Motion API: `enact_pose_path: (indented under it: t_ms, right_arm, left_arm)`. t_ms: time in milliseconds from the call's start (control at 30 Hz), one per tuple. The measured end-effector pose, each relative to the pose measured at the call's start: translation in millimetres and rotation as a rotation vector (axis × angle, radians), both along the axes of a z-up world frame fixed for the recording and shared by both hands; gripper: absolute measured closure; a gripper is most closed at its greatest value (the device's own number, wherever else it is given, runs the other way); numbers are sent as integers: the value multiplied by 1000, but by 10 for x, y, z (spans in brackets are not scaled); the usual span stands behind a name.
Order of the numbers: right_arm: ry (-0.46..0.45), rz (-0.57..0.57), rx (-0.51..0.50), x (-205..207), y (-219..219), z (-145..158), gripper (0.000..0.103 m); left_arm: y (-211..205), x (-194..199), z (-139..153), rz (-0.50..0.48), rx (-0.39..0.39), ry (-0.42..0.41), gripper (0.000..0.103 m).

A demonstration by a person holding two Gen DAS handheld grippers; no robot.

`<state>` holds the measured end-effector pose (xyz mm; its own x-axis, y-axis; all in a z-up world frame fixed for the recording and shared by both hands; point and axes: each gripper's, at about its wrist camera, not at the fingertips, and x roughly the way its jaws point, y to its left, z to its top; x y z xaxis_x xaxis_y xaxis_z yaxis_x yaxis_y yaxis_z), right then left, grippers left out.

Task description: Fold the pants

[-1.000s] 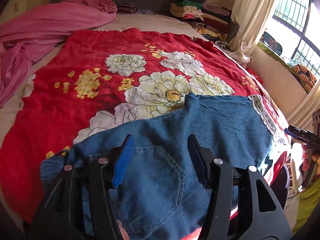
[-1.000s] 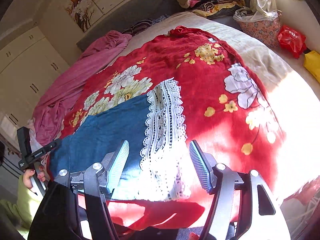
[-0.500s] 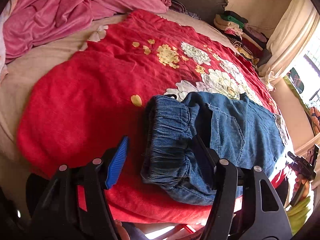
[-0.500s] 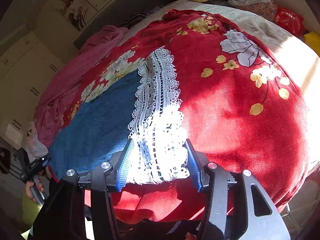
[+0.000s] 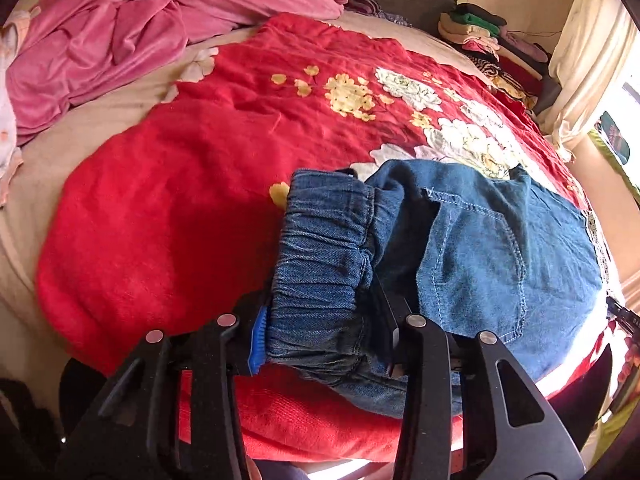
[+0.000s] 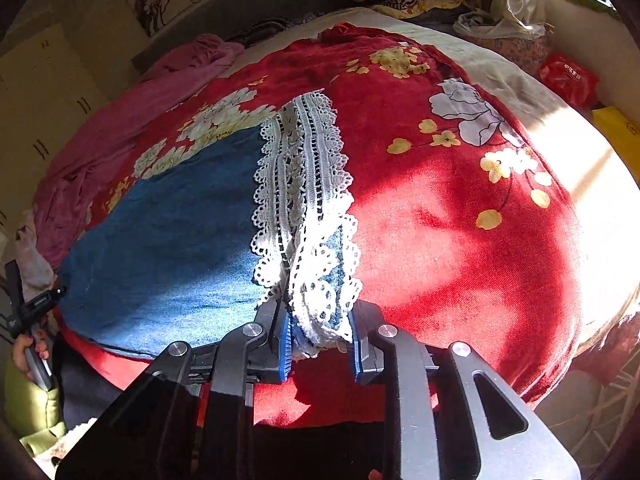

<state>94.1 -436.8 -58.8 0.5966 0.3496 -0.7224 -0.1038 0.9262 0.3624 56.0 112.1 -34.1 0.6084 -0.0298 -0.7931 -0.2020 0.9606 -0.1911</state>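
Denim pants (image 5: 472, 248) lie flat along the near edge of a bed, on a red floral blanket (image 5: 192, 184). The left gripper (image 5: 320, 328) is clamped on the elastic waistband (image 5: 324, 256), which bunches thickly between its jaws. The right gripper (image 6: 320, 340) pinches the white lace hem (image 6: 308, 208) at the other end, jaws drawn narrow around a small tuft of lace and denim.

Several things could spoil the fold from here. Lace is thin and open, and the right grip takes only its nearest corner, so a sharp pull could let it slip out or stretch, leaving the leg behind. The waistband is bulky; if the left jaws hold only the top layer, the lower layer would sag and the fold would come out crooked. The blanket is plush, so dragging rather than lifting the pants could rumple it and wrinkle the denim. The pants also sit close to the bed's edge, and slack in the middle could slide off toward the floor. Uneven lifting of the two ends would twist the legs.
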Motion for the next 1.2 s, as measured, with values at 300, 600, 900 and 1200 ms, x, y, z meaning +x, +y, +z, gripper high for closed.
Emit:
enact_pose_path:
  t_ms: [300, 600, 900, 1200]
  right_arm:
    - [-63, -58, -58, -207, -88, 284, 44]
    - [-187, -21, -126, -483, 45, 711, 36]
    - [-208, 105, -173, -421, 677, 736, 30]
    - [-49, 129, -200, -179, 895, 279, 28]
  left_arm:
    - [-1, -169, 235, 0, 52, -46, 55]
    - [-269, -306, 732, -63, 147, -153, 50]
    - [-1088, 23, 734, -272, 122, -150, 44]
    - [-1694, 334, 86, -408, 149, 0, 44]
